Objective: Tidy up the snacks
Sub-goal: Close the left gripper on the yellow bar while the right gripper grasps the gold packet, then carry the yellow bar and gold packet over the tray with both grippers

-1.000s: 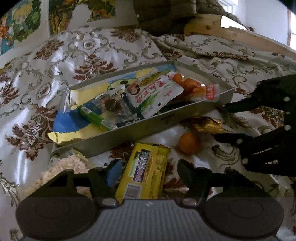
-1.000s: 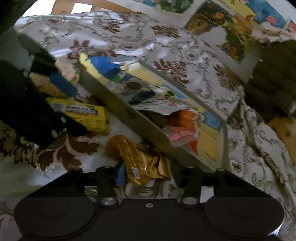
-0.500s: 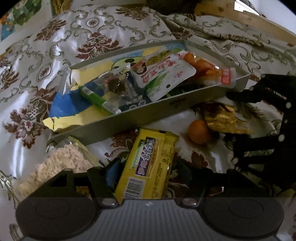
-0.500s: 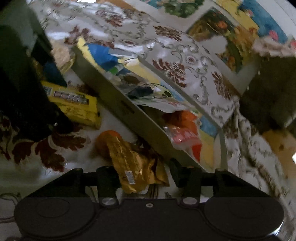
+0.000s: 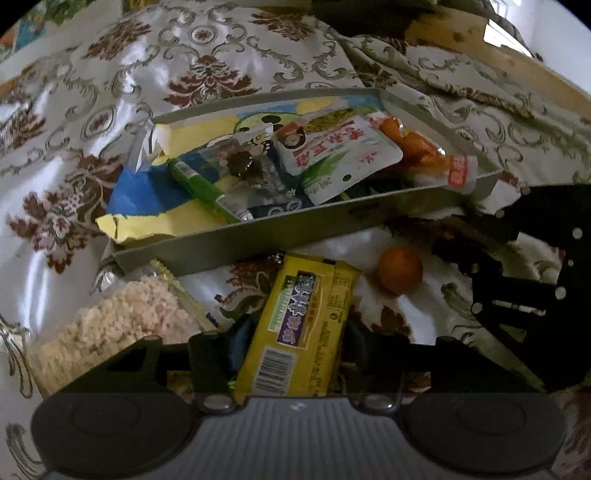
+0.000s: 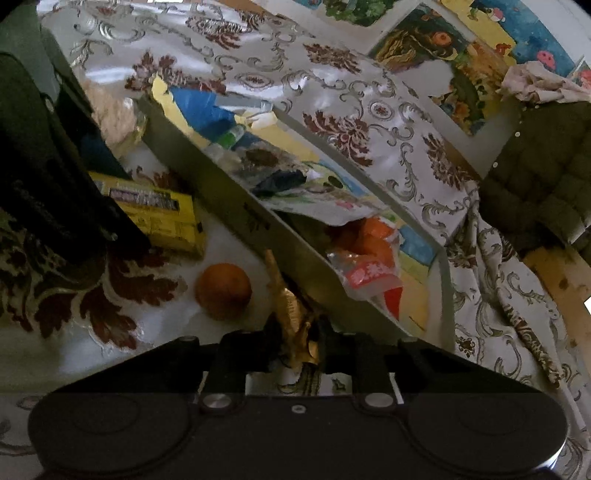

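The snacks lie on a bed under a shiny cream bedspread (image 5: 229, 48) with brown floral medallions and grey scrolls. A wooden bed frame (image 5: 454, 33) edges the far side in the left wrist view, and cartoon posters (image 6: 454, 74) hang on the wall beyond in the right wrist view, with dark quilted bedding (image 6: 535, 192) bunched beside them.

A long grey tray (image 5: 258, 240) sits on the bedspread, already holding a white pouch (image 5: 340, 155), an orange packet (image 5: 424, 151) and a green tube (image 5: 195, 181) over yellow-and-blue paper. In front of it lie a yellow snack bar (image 5: 306, 325), a small orange (image 5: 400, 269) and a clear pack of pale noodles (image 5: 122, 321).

The left gripper (image 5: 291, 347) straddles the yellow snack bar with its fingers closing on it — whether the pads press yet I cannot tell. The right gripper (image 6: 295, 343) has its fingers closing tight on a crumpled gold wrapper (image 6: 291, 317), which stands up between them just beside the tray wall.

Compared with a second ago, the gold wrapper lay flat and spread in front of wide-set right fingers — now it is pinched into a narrow upright strip. The left gripper sits lower over the bar, which fills more of its view, and the orange is unmoved.
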A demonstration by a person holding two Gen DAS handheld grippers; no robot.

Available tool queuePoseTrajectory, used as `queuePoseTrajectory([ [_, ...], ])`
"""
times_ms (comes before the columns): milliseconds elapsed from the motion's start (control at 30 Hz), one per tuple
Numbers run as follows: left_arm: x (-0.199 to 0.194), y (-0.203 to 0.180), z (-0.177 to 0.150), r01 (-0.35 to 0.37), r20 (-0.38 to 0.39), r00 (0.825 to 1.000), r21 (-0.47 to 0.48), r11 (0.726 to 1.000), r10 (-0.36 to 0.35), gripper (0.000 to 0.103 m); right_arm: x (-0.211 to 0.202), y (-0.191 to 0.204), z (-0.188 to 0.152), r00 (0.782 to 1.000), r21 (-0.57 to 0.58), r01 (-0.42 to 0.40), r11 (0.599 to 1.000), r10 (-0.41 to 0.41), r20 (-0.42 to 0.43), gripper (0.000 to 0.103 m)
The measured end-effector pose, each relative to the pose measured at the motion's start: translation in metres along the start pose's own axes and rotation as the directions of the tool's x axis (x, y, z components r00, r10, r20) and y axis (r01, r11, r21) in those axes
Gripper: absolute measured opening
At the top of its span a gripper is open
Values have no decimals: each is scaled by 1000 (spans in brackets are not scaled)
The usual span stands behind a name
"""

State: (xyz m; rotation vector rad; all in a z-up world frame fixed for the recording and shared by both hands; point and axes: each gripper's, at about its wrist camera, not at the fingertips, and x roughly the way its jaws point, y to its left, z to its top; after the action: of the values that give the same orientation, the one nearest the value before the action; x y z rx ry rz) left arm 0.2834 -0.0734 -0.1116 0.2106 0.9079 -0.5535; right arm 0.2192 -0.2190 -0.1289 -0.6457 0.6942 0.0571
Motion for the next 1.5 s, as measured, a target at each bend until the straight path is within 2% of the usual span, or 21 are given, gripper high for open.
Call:
queuePoseTrajectory([
  [67, -2, 2, 1, 20, -12, 1000, -41, 999, -21, 58, -4, -2, 3, 1000, 14, -9, 1000, 9, 5, 15],
  [167, -5, 7, 3, 75, -34, 996, -113, 991, -80, 58, -12, -6, 7, 999, 55, -38, 998, 38, 13, 15],
  [267, -8, 16, 1, 135, -59, 987, -214, 967, -151, 58, -19, -11, 7, 997, 114, -78, 990, 78, 10, 15],
  [333, -10, 25, -3, 188, -64, 974, -302, 935, -217, 58, -23, -17, 6, 994, 171, -104, 980, 105, 5, 15],
  [367, -11, 32, -6, 221, -60, 964, -352, 910, -258, 58, -25, -21, 5, 993, 206, -118, 971, 120, 3, 15],
  [433, -11, 47, -16, 290, -38, 937, -467, 835, -347, 58, -30, -31, 4, 988, 284, -147, 947, 153, 3, 15],
  [467, -12, 53, -20, 305, -27, 929, -508, 806, -368, 58, -33, -35, 4, 986, 317, -159, 935, 166, 6, 15],
  [500, -13, 57, -24, 307, -17, 928, -533, 788, -373, 58, -35, -38, 3, 984, 339, -168, 926, 176, 9, 15],
  [533, -15, 60, -26, 296, -7, 935, -537, 790, -355, 58, -39, -40, 3, 982, 364, -179, 914, 187, 13, 15],
  [600, -21, 61, -26, 277, 11, 948, -515, 811, -317, 58, -45, -44, 2, 979, 399, -198, 895, 204, 26, 15],
  [667, -28, 62, -23, 292, 42, 948, -511, 809, -316, 58, -50, -46, 3, 975, 422, -214, 881, 218, 40, 15],
  [800, -42, 71, -18, 405, 154, 909, -547, 733, -388, 58, -62, -50, 5, 970, 445, -244, 861, 226, 95, 15],
  [833, -46, 73, -16, 423, 182, 903, -541, 727, -389, 58, -66, -51, 7, 969, 447, -247, 860, 219, 113, 15],
  [933, -59, 76, -9, 450, 246, 893, -508, 734, -377, 58, -71, -58, 10, 965, 466, -259, 846, 207, 160, 15],
  [1100, -71, 84, 7, 524, 336, 850, -468, 711, -405, 58, -74, -68, 19, 951, 492, -283, 823, 175, 255, 15],
  [1200, -75, 90, 21, 576, 369, 815, -434, 692, -447, 58, -69, -74, 28, 939, 494, -293, 819, 150, 308, 15],
  [1333, -79, 99, 37, 606, 392, 790, -379, 699, -472, 58, -52, -91, 39, 926, 516, -312, 798, 133, 353, 15],
  [1500, -65, 108, 63, 646, 429, 758, -389, 657, -492, 58, -20, -115, 47, 925, 574, -319, 754, 115, 363, 15],
])
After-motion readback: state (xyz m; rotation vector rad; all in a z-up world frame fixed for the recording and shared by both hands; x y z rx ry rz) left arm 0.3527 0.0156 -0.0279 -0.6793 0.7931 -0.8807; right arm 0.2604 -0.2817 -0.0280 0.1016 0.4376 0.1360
